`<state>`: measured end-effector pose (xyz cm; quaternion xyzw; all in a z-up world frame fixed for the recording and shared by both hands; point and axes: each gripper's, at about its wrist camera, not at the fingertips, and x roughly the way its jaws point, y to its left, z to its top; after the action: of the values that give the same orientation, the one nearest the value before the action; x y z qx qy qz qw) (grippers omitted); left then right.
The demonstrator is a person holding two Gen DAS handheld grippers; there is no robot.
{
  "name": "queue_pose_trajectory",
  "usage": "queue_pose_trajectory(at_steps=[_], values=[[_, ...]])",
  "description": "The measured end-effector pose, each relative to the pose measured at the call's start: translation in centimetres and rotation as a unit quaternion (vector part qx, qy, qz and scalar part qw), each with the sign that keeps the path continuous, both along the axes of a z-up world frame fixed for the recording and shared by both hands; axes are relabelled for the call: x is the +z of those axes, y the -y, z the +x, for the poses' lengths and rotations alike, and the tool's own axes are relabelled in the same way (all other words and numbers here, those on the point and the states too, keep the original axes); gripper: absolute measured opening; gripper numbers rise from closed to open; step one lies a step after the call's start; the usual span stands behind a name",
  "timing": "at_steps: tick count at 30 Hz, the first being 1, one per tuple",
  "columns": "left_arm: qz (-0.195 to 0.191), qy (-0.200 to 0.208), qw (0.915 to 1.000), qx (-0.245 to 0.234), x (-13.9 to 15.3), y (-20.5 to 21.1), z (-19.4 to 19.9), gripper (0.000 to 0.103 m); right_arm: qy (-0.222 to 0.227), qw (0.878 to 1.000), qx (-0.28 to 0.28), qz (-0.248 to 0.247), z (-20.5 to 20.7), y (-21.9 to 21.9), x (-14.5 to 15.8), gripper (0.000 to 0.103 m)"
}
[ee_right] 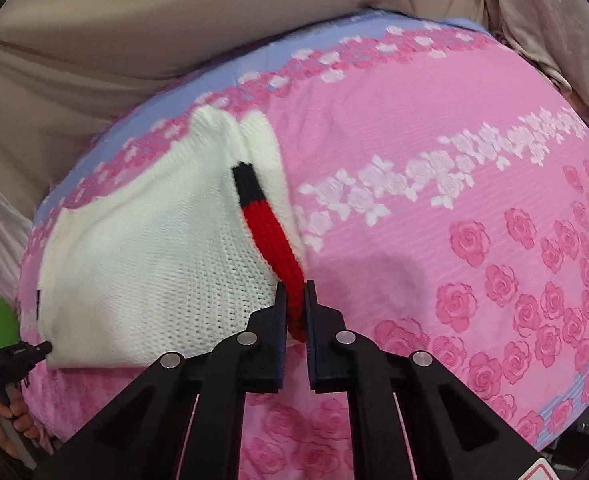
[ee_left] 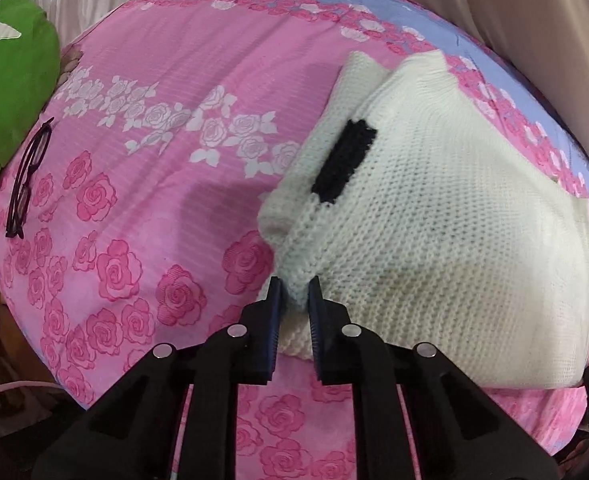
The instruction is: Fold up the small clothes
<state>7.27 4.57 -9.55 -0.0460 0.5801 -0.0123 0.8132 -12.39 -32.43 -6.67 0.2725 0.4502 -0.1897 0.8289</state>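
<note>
A small cream knitted sweater [ee_left: 434, 216] lies on the pink rose-print bedspread [ee_left: 154, 184]. It has a black patch [ee_left: 344, 160] near its left edge. My left gripper [ee_left: 294, 292] is shut on the sweater's near left corner, which is lifted a little. In the right wrist view the same sweater [ee_right: 146, 248] lies at the left, with a red and black knitted strip [ee_right: 270, 232] along its right edge. My right gripper [ee_right: 295, 296] is shut on the red strip's near end. The left gripper's tip [ee_right: 34, 348] shows at the sweater's near left corner.
Dark-framed glasses [ee_left: 28, 178] lie on the bedspread at the far left, beside a green pillow [ee_left: 10, 80]. Beige curtain fabric [ee_right: 174, 32] hangs behind the bed. The bedspread [ee_right: 454, 208] stretches to the right of the sweater. A hand [ee_right: 2, 424] is at the lower left.
</note>
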Motion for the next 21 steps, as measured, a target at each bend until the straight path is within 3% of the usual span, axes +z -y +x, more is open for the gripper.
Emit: queue_pose_trajectory(at_steps=[2,3,6,8,11,13,16,19,21], values=[[0.017,0.005,0.9998,-0.01,0.0,0.4,0.1,0.013,-0.035,0.999,0.01,0.023,-0.2,0.4,-2.9,0.007],[0.021,0.002,0.9997,-0.013,0.1,0.6,0.2,0.013,-0.028,0.999,0.003,0.025,-0.6,0.4,-2.9,0.007],[0.001,-0.007,1.0,-0.005,1.7,0.1,0.0,0.013,-0.011,1.0,-0.018,0.015,-1.1,-0.1,-0.9,0.01],[-0.005,0.024,0.9996,-0.015,4.4,0.5,-0.8,0.013,-0.002,0.999,-0.022,-0.039,-1.0,-1.2,1.7,0.013],[0.002,0.055,0.9973,-0.049,6.2,2.9,-1.1,0.013,0.038,0.996,0.033,-0.067,0.8,-4.1,4.8,0.014],[0.005,0.05,0.9962,-0.071,5.5,5.3,-0.6,0.014,0.042,0.993,0.102,-0.043,3.1,-7.1,4.6,0.014],[0.021,0.021,0.9952,-0.093,2.5,8.1,-0.2,0.014,0.007,0.982,0.186,-0.037,7.0,-11.7,0.8,0.009],[0.042,-0.005,0.9937,-0.104,-0.6,9.1,0.1,0.015,-0.05,0.976,0.209,-0.038,9.2,-13.3,-3.2,0.008],[0.041,-0.003,0.994,-0.101,-0.5,8.7,-0.1,0.015,-0.038,0.977,0.204,-0.04,9.2,-13.5,-1.7,0.007]])
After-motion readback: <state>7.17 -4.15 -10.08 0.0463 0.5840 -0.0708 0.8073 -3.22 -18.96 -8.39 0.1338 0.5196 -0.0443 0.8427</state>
